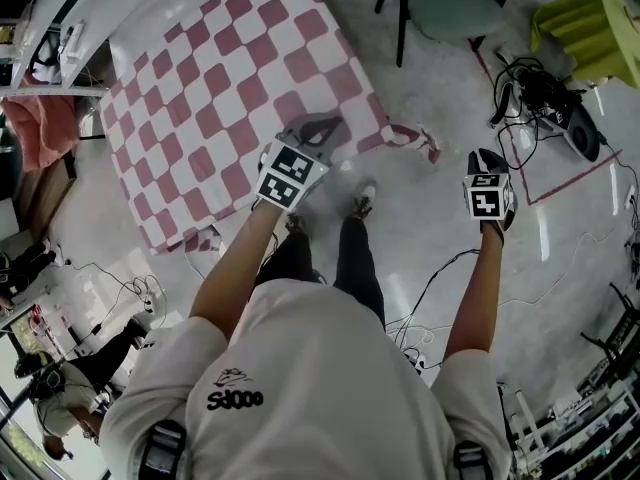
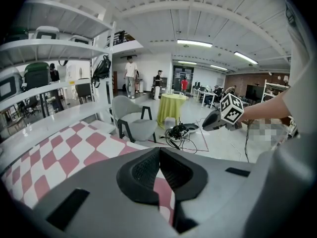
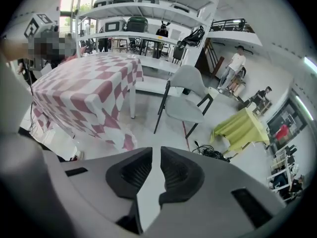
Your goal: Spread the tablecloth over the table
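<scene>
You are pinching near edge of tablecloth (image 1: 215, 78) in left gripper (image 1: 320, 130), jaws closed on fabric. Right gripper (image 1: 488, 160) is hanging narrowly parted, empty, well right of drooping corner (image 1: 412, 138). Cloth is lying over table, ahead-left; left hand is nearer.

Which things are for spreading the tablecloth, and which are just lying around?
For the job: tablecloth, table, left gripper, right gripper.
Lying about: chair, cables, yellow cloth, shelves.
</scene>
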Motion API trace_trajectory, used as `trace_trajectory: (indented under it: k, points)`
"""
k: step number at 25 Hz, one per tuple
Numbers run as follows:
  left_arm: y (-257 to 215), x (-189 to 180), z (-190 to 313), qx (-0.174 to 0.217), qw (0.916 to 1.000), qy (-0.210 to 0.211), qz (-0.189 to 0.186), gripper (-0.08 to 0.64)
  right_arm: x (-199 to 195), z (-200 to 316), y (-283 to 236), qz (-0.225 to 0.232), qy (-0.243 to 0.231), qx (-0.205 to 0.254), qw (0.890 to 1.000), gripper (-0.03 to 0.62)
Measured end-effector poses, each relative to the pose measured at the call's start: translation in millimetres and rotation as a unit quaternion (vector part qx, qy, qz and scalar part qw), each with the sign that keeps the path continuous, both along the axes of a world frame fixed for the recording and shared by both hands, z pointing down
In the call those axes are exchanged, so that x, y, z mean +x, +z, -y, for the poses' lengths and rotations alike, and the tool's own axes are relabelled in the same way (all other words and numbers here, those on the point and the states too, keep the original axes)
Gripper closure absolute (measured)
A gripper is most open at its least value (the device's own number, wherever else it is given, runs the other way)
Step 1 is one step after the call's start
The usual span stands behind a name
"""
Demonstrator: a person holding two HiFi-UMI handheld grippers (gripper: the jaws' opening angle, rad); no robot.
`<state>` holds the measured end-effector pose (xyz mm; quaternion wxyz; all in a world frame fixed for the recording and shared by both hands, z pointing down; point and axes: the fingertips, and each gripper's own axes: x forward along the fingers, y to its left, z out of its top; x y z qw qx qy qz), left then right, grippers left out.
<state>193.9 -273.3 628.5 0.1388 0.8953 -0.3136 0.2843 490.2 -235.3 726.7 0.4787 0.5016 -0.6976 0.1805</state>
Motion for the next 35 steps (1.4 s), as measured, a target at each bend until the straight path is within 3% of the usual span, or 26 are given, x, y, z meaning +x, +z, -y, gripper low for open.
trace_trajectory:
  k: [9,14,17,20,26,35]
  points:
    - [-17,-34,15,0.015,0.9992,-0.038,-0.002,0.532,-59,51,-50,0.024,-0.049,0.063,0.997,0.518]
    - [-32,-89,13,0.031,0.9956,-0.088,-0.004,0.532,-124,74,-82,0.036,-0.098,0.09,0.991,0.523]
    - [-42,-95,21,0.042,0.9925,-0.115,-0.004,0.532,-134,94,-100,0.044,-0.116,0.106,0.987,0.538]
    - [-55,-106,27,0.056,0.9885,-0.14,-0.006,0.532,-148,109,-117,0.058,-0.126,0.119,0.983,0.555]
    - [-90,-164,18,0.09,0.9795,-0.18,-0.006,0.532,-197,120,-158,0.077,-0.147,0.15,0.975,0.568]
    - [-155,-275,-16,0.153,0.9561,-0.25,-0.003,0.532,-307,98,-233,0.117,-0.209,0.191,0.952,0.569]
